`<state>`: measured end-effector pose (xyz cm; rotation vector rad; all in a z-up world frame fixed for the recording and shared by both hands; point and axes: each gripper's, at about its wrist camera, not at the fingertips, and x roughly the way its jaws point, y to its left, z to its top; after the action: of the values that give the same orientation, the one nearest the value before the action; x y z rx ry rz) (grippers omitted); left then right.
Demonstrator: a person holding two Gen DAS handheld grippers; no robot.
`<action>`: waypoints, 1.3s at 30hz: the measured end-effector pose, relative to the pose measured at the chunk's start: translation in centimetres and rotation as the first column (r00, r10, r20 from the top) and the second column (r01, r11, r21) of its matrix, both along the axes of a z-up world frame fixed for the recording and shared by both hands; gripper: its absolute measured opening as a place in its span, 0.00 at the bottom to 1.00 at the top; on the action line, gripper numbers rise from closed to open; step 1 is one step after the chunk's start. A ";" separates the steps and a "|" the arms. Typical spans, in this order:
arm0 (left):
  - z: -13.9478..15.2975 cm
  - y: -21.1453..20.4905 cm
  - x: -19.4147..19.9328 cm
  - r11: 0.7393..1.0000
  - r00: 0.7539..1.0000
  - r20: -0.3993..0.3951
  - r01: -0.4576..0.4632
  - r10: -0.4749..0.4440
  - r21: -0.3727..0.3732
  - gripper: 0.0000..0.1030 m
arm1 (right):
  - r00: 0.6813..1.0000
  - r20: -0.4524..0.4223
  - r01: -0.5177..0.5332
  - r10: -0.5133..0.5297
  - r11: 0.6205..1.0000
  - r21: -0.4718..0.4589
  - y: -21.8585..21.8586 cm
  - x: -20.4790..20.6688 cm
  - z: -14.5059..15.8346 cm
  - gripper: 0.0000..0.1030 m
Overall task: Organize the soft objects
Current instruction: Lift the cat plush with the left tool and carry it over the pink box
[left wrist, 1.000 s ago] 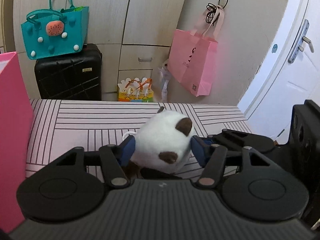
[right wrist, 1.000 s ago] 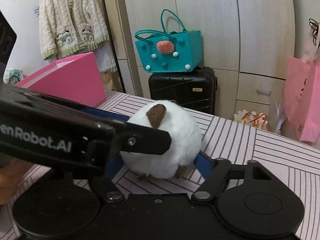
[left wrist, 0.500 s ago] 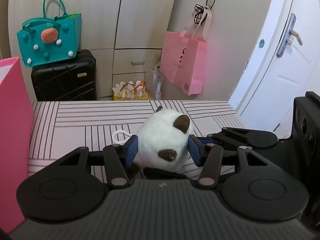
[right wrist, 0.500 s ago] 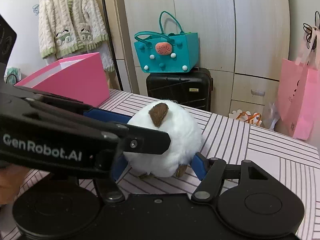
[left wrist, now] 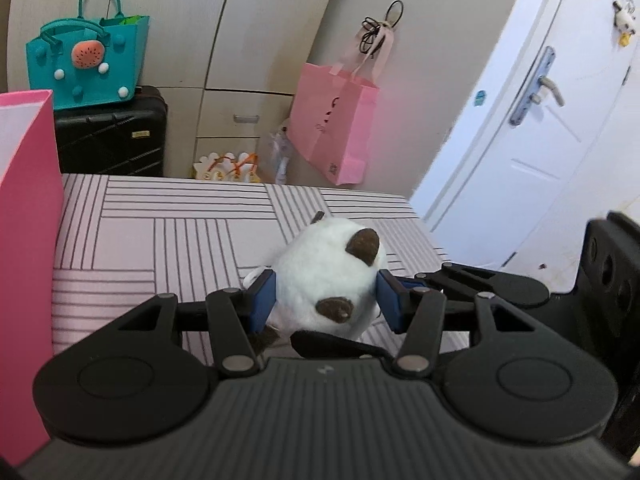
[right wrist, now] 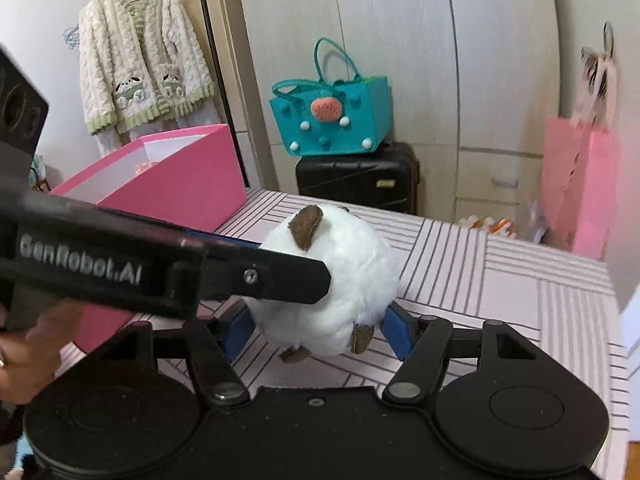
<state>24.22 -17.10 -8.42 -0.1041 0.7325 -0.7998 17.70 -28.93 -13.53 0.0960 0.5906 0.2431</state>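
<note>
Since a second ago your two grippers have carried the plush up and toward the pink box, which now looms larger at the left of both views, and the plush sits clear of the striped table. Your left gripper had its jaws closing early in that second; its blue pads now press into the white fur on both sides, a narrow clamp on the toy. Your right gripper also narrowed its jaws and grips the same plush lower down, blue pads sunk into its flanks near the brown feet. The left tool's arm crosses the right view, your hand behind it. Beyond the table stand a teal bag on a black suitcase, and a pink bag hanging on the wall.
</note>
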 end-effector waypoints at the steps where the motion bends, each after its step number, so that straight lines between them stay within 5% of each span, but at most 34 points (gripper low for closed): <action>1: 0.1 0.2 -0.4 1.000 1.000 0.000 0.006 -0.006 -0.008 0.51 | 1.000 0.010 0.008 -0.008 1.000 -0.016 0.3 -0.6 0.2 0.70; 17: 0.1 3.0 -5.8 0.992 0.984 -0.128 0.121 -0.125 -0.041 0.51 | 0.998 -0.053 0.013 -0.022 0.985 -0.172 3.7 -7.7 1.9 0.71; 25: -0.2 5.8 -7.3 0.987 0.958 -0.236 0.156 -0.162 -0.046 0.51 | 0.991 -0.133 -0.017 -0.001 0.991 -0.135 5.4 -10.2 2.7 0.71; 39: 1.7 14.1 -10.0 0.993 0.903 -0.415 0.109 -0.115 -0.039 0.50 | 0.959 -0.200 -0.204 0.200 0.979 0.001 10.7 -12.1 5.8 0.70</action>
<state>14.25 -2.98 -6.77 -0.2537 1.1460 -0.9047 5.56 -18.18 -7.74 0.0410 0.8036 0.4296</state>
